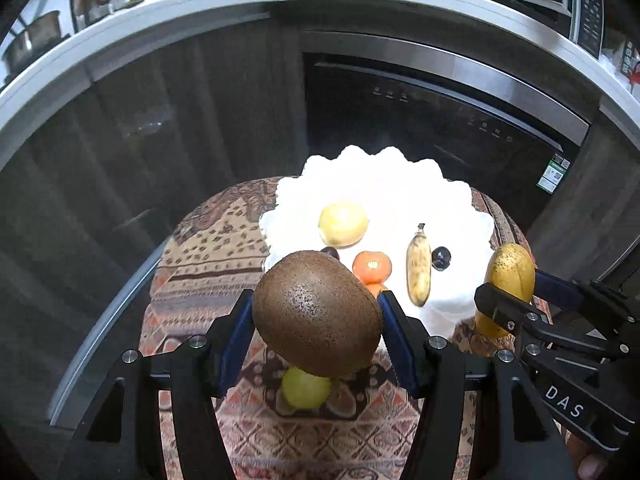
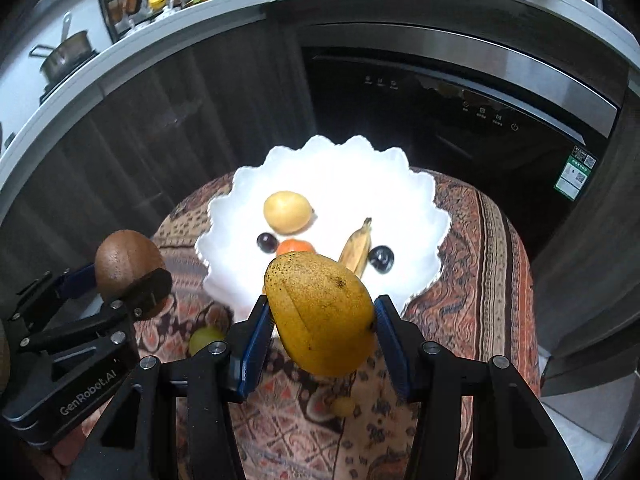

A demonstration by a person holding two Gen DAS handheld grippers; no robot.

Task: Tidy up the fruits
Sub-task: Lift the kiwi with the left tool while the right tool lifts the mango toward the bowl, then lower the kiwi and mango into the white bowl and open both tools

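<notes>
My left gripper [image 1: 316,312] is shut on a brown kiwi [image 1: 316,314], held above the patterned cloth just short of the white scalloped plate [image 1: 460,208]. My right gripper [image 2: 320,316] is shut on a yellow mango [image 2: 320,312], also raised in front of the plate [image 2: 412,208]. Each gripper shows in the other's view: the right one with the mango [image 1: 510,280], the left one with the kiwi [image 2: 126,270]. On the plate lie a lemon [image 2: 287,212], a mandarin [image 2: 295,246], a small banana [image 2: 356,250] and two dark grapes [image 2: 267,242] [image 2: 381,258].
A green fruit [image 1: 306,388] and a small yellow fruit [image 2: 344,406] lie on the patterned tablecloth [image 2: 480,260] below the grippers. Behind the table stand dark cabinets and a built-in appliance [image 2: 460,120]. A counter with jars and a pot [image 2: 66,56] runs along the back.
</notes>
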